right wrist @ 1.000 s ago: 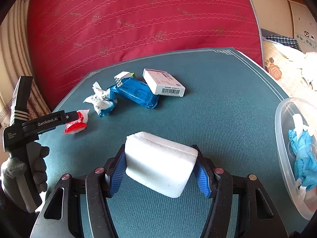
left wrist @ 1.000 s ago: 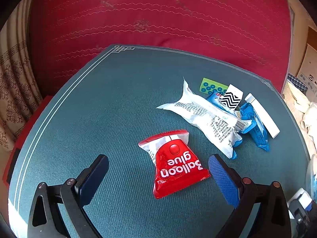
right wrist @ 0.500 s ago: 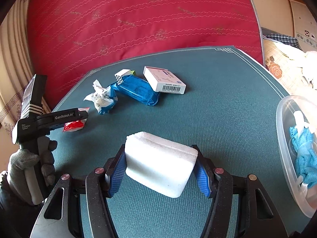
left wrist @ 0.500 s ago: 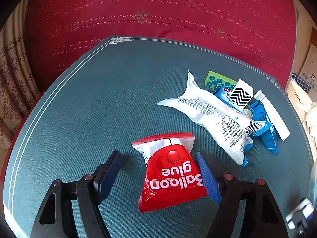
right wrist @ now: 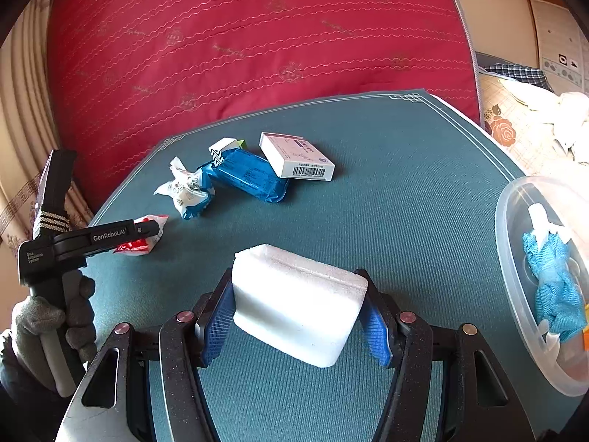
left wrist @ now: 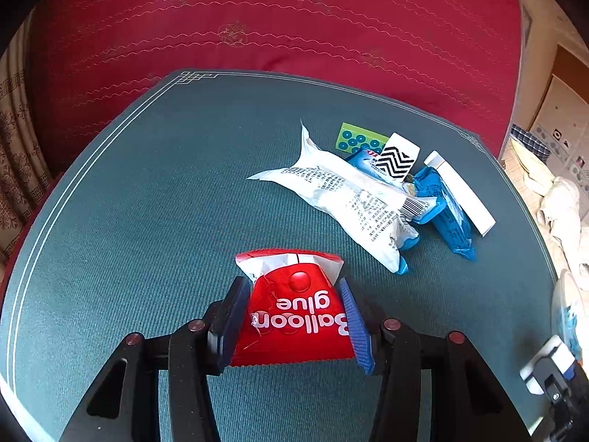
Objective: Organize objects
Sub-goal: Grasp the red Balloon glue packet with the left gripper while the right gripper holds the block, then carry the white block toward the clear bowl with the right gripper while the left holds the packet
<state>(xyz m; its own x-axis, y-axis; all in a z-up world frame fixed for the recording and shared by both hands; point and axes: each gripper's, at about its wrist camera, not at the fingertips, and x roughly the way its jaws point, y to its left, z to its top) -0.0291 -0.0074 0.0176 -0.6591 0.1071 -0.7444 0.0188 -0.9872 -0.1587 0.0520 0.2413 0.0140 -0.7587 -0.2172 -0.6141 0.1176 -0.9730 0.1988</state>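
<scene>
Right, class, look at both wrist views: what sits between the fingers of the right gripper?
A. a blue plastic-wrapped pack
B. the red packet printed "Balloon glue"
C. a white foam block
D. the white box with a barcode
C: in the right wrist view the right gripper has its blue pads on either side of the white foam block, while the red "Balloon glue" packet sits in the left gripper.

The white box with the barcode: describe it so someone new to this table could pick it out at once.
On the teal table mat, look to the far cluster of packets in front of the red quilt. At the cluster's right end lies the white box, leaning against the blue wrapped packet. It is the only rigid, square-edged carton there, with a black barcode on its near side; its neighbours are soft wrappers.
</scene>
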